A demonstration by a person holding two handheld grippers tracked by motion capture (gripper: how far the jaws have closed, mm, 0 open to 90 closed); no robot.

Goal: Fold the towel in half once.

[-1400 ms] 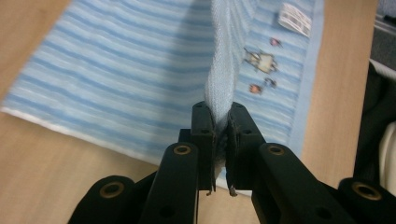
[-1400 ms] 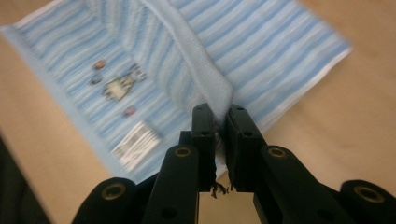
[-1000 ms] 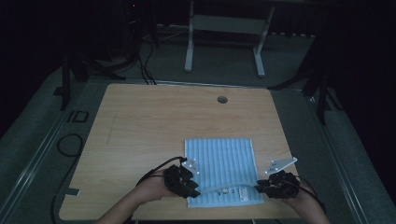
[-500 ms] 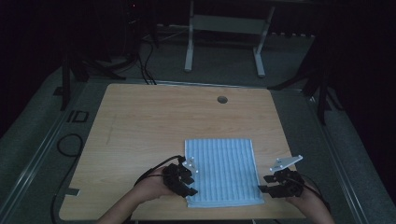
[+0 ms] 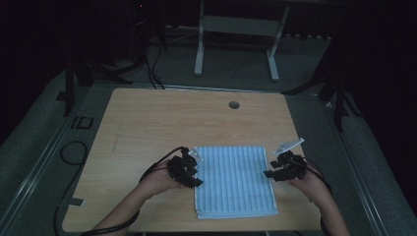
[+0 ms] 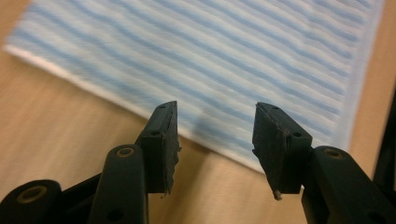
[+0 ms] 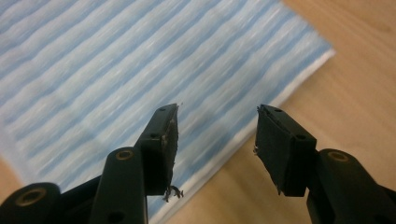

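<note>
A blue-and-white striped cloth [image 5: 234,180] lies folded flat on the wooden table [image 5: 147,128], near its front edge. My left gripper [image 5: 193,173] is at the cloth's left edge and my right gripper [image 5: 270,172] at its right edge, both pointing inward. In the left gripper view the left gripper [image 6: 217,114] is open above the cloth [image 6: 224,56] edge. The right gripper [image 7: 217,114] likewise stands open over the cloth [image 7: 107,70] border. Both pairs of jaws have just been opening, with nothing gripped between them.
A round cable hole [image 5: 234,104] sits near the table's far edge. A black cable [image 5: 74,152] loops on the floor at the left. A grey metal frame [image 5: 236,29] stands on the floor beyond the table. Bare wood lies left of and beyond the cloth.
Both grippers have moved from the cloth's near corners up along its side edges, and their jaws have opened. The cloth lies flat.
</note>
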